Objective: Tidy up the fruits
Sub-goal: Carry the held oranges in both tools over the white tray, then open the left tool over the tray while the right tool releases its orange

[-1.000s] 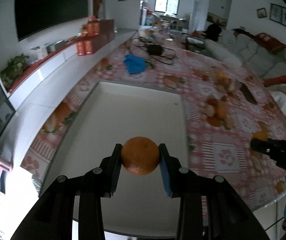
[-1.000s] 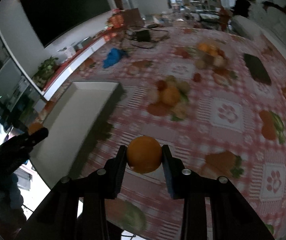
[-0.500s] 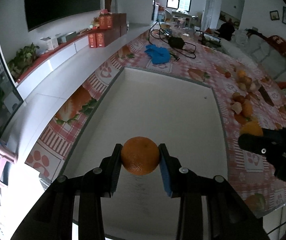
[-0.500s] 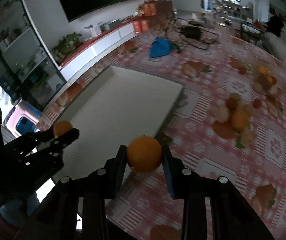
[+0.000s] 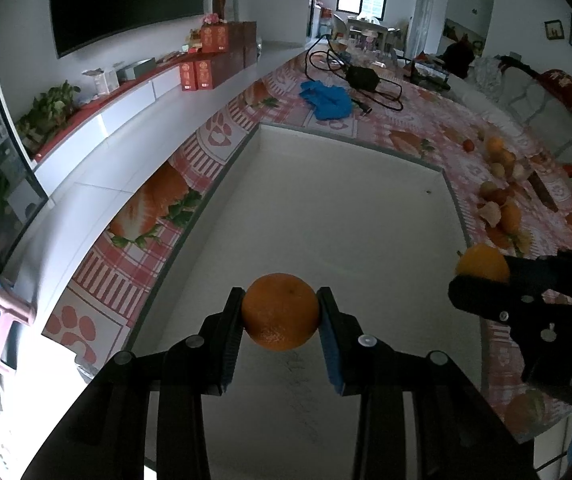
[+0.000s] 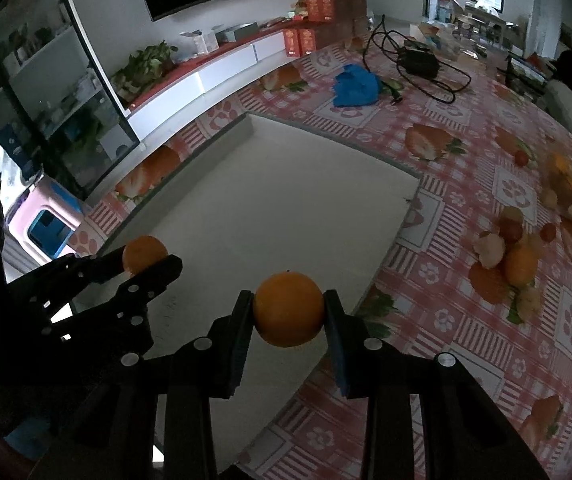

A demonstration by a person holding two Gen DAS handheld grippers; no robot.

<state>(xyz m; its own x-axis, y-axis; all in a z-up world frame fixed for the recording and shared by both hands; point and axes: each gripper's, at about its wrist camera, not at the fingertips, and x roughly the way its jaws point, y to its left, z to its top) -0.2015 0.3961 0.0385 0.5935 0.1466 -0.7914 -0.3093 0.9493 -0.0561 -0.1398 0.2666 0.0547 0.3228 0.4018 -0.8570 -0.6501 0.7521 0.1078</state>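
Left wrist view: the left gripper pinches an orange above the white tray. The right gripper clamps a second orange over the tray's edge, half hidden by its fingers there. Loose fruit on the tablecloth blurs together.

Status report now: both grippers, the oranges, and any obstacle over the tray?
Left gripper shut on one orange. Right gripper shut on other orange. Both over white tray; nothing in the way.

Orange clamped between left gripper fingers above white tray, right gripper alongside with second orange.
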